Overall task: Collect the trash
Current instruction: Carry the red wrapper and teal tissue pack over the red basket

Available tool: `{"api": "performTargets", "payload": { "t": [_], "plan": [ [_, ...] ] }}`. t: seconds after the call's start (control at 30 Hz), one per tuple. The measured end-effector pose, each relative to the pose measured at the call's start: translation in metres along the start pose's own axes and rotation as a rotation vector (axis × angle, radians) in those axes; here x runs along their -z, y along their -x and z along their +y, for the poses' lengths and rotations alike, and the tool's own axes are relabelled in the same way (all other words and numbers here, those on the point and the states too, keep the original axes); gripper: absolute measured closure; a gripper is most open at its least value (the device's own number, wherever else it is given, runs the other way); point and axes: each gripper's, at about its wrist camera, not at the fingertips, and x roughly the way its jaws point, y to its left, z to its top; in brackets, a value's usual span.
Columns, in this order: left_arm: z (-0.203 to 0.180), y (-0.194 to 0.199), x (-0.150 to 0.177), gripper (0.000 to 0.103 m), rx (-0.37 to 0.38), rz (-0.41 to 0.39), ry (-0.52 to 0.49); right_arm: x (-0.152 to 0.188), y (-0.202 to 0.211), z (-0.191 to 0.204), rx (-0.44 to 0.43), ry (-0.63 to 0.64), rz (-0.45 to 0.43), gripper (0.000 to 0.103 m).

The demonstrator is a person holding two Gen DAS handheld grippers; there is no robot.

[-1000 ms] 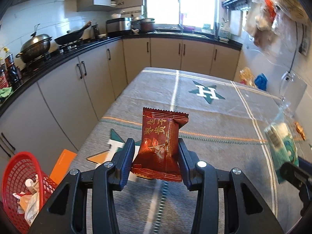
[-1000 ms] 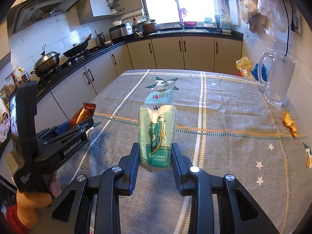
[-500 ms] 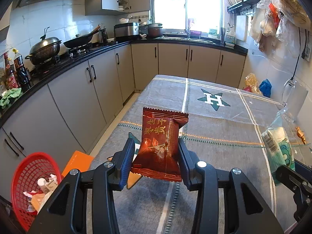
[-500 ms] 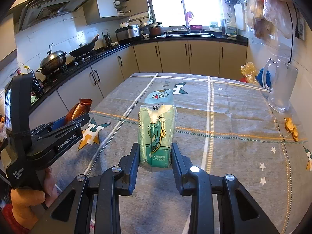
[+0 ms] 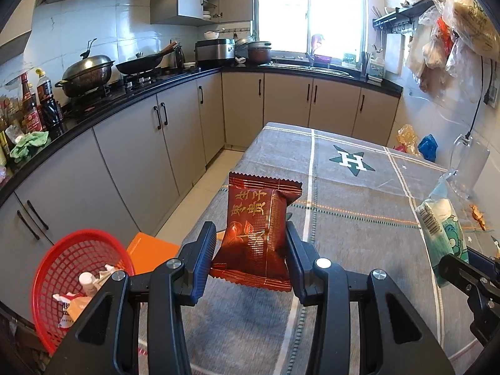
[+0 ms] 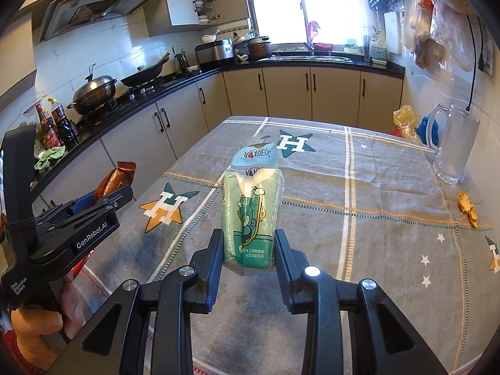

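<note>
My left gripper (image 5: 250, 250) is shut on a dark red snack packet (image 5: 256, 228) with gold lettering, held upright above the left edge of the table. In the right wrist view the same red snack packet (image 6: 114, 181) pokes out of the left gripper (image 6: 103, 198) at the left. My right gripper (image 6: 248, 250) is shut on a green and white tissue pack (image 6: 250, 215) in clear wrap, lifted over the cloth. That tissue pack (image 5: 443, 231) also shows at the right of the left wrist view. A red mesh basket (image 5: 62, 256) holding some trash sits low on the floor at the left.
A grey checked tablecloth (image 6: 359, 218) with star prints covers the table. A clear jug (image 6: 453, 150) stands at the far right, with a small golden wrapper (image 6: 467, 207) near it. An orange board (image 5: 150, 250) lies by the basket. Cabinets and a cluttered counter (image 5: 93, 106) run along the left.
Both grippers have drawn back and up from the table with their packets still held. The left one has shifted left, so the red basket and floor show more.
</note>
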Motion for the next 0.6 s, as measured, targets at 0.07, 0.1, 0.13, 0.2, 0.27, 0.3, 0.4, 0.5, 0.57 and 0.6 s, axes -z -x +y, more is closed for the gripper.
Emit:
{"api": "performTargets", "payload": {
  "t": [0.07,0.1,0.13,0.2,0.27,0.3,0.4,0.5,0.57,0.6],
  "plan": [
    [0.003,0.004,0.004,0.061,0.002,0.002,0.001,0.002,0.002,0.004,0.0,0.007,0.002,0.069],
    [0.004,0.005,0.007,0.061,0.003,0.002,0.004,0.004,0.004,0.006,0.0,0.009,0.003,0.069],
    [0.006,0.007,0.009,0.061,0.002,0.002,0.007,0.004,0.005,0.007,0.001,0.009,0.004,0.069],
    [0.01,0.011,0.012,0.061,0.004,0.007,0.013,0.006,0.007,0.011,0.0,0.01,0.005,0.069],
    [0.014,0.014,0.015,0.061,0.001,0.007,0.018,0.007,0.008,0.012,0.001,0.013,0.005,0.069],
    [0.016,0.015,0.016,0.061,0.001,0.008,0.018,0.008,0.009,0.014,0.001,0.016,0.005,0.069],
    [0.022,0.02,0.021,0.061,-0.004,0.008,0.019,0.01,0.013,0.022,0.005,0.03,0.004,0.068],
    [0.028,0.024,0.026,0.061,-0.007,0.008,0.029,0.012,0.016,0.027,0.004,0.04,0.002,0.068],
    [0.032,0.027,0.03,0.061,-0.015,0.007,0.028,0.013,0.017,0.032,0.004,0.047,0.001,0.068],
    [0.035,0.029,0.032,0.061,-0.017,0.006,0.029,0.013,0.017,0.035,0.002,0.051,0.002,0.068]
  ]
}}
